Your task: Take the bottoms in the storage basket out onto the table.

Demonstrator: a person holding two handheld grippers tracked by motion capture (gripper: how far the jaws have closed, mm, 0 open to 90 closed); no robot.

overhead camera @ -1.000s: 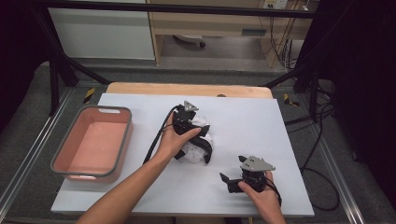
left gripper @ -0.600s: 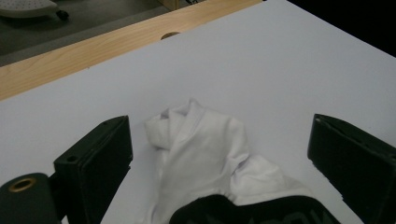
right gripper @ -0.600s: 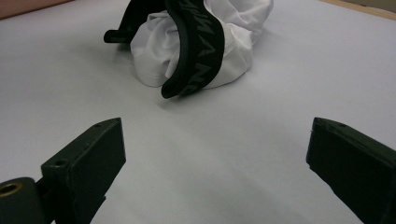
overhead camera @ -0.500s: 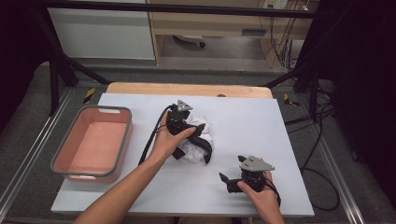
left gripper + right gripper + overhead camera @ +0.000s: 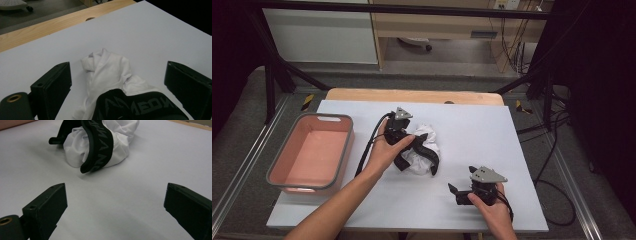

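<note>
- Left gripper [image 5: 424, 150] — jaws spread wide, one to each side of the white garment [image 5: 107, 72], nothing pinched yet. In the left gripper view the crumpled cloth and its black waistband [image 5: 135, 105] sit right in the gap between the jaws.
- Change over the last second: the left gripper has slid a little toward the person's left and turned, and the garment has come with it, bunched tighter than before. The right gripper has barely shifted.
- Reading of that — the cloth is being gathered and lined up for a grasp; the pickup itself looks not yet made. The likely destination is the pink bin [image 5: 292, 165], still empty, well apart on the left side of the table [image 5: 492, 130].
- Garment position: mid-table, resting on the white surface, slightly left of centre, the waistband looped over the near side of the heap as the right gripper view shows.
- Right gripper [image 5: 462, 194] — jaws also wide, holding nothing, pointed toward the garment from the near right part of the table, apart from it.
- Left hand [image 5: 387, 150]: wrapped over the gripper body, forearm running diagonally in from the bottom left, cable trailing back toward the bin side.
- Right hand [image 5: 492, 205]: low near the table's front edge, gripper close to the surface — waiting posture, by the look of it.
</note>
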